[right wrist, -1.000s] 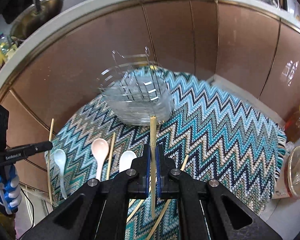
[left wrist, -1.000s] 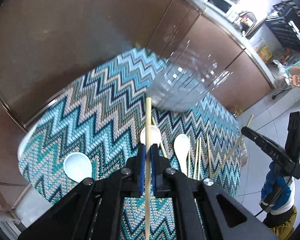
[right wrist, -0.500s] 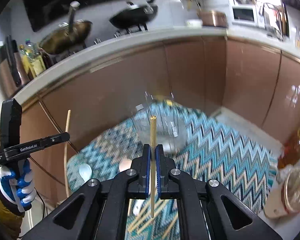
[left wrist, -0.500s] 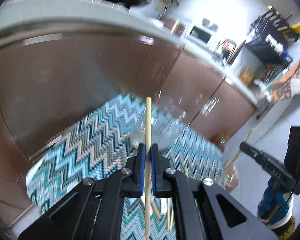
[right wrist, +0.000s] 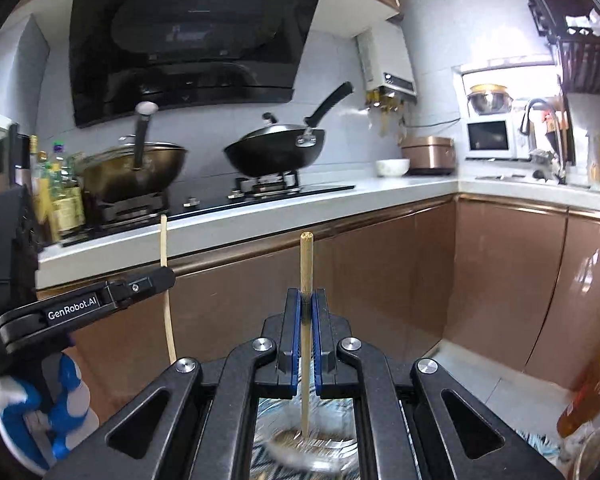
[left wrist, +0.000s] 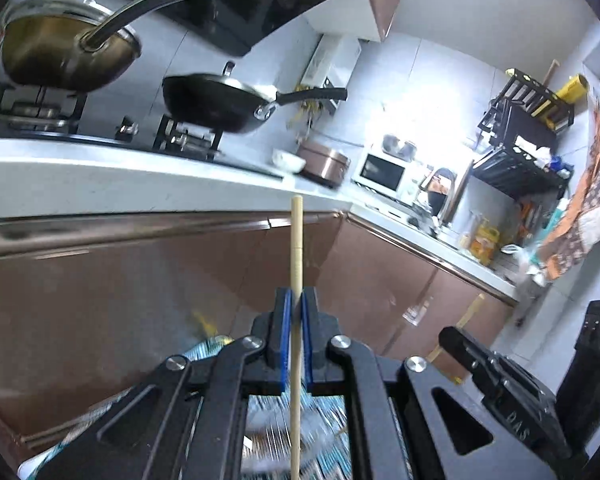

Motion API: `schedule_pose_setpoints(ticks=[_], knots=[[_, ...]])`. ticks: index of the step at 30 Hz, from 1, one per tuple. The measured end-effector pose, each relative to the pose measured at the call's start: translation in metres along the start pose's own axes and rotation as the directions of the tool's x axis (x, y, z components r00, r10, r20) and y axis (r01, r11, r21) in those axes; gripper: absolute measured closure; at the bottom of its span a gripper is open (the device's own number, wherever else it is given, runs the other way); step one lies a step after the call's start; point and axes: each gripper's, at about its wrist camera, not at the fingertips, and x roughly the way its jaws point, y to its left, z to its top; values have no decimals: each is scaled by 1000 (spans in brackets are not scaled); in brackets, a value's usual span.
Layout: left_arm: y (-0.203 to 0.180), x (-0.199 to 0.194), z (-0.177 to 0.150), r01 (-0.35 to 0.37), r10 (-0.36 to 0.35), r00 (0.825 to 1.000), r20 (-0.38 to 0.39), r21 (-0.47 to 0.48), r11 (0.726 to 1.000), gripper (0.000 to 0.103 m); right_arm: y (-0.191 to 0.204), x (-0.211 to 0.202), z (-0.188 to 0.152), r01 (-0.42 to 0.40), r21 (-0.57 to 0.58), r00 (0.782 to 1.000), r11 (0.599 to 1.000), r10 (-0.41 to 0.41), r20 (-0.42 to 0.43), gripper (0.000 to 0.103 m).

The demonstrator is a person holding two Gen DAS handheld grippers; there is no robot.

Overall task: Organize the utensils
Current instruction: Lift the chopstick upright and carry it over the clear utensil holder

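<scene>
Left gripper (left wrist: 296, 304) has its blue pads closed tight on a chopstick (left wrist: 296, 264); the stick stands upright, its top end well above the fingertips, its lower end running down between the linkage arms out of frame. Right gripper (right wrist: 307, 305) is likewise clamped on a second chopstick (right wrist: 306, 264), upright, lower tip hanging over a clear container (right wrist: 312, 440) that shows blurred below the jaws. In the right wrist view the left gripper sits off to the left, held by a blue-and-white gloved hand (right wrist: 40, 408), its chopstick vertical. Both cameras face the brown cabinets (right wrist: 400, 280) and white countertop (right wrist: 260, 216), with a black wok (right wrist: 276, 148) on the stove. Zigzag mat (left wrist: 204, 350) is only partly visible under the left gripper.
</scene>
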Motion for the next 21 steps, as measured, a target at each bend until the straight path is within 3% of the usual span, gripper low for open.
schedule_pose_setpoints(ticks=[10, 15, 19, 21], knots=[[-10, 73, -71, -122, 115, 991, 76, 92, 988, 98, -28, 64, -55, 56, 27, 997, 998, -55, -52, 98], [-7, 85, -99, -138, 133, 990, 50, 114, 984, 94, -31, 78, -90, 62, 36, 991, 997, -57, -117, 98], [-7, 67, -94, -109, 105, 994, 34, 113, 988, 69, -32, 71, -100, 71, 33, 989, 997, -66, -134, 85], [-9, 47, -83, -91, 88, 996, 25, 131, 987, 67, -33, 63, -97, 78, 37, 989, 996, -73, -129, 78]])
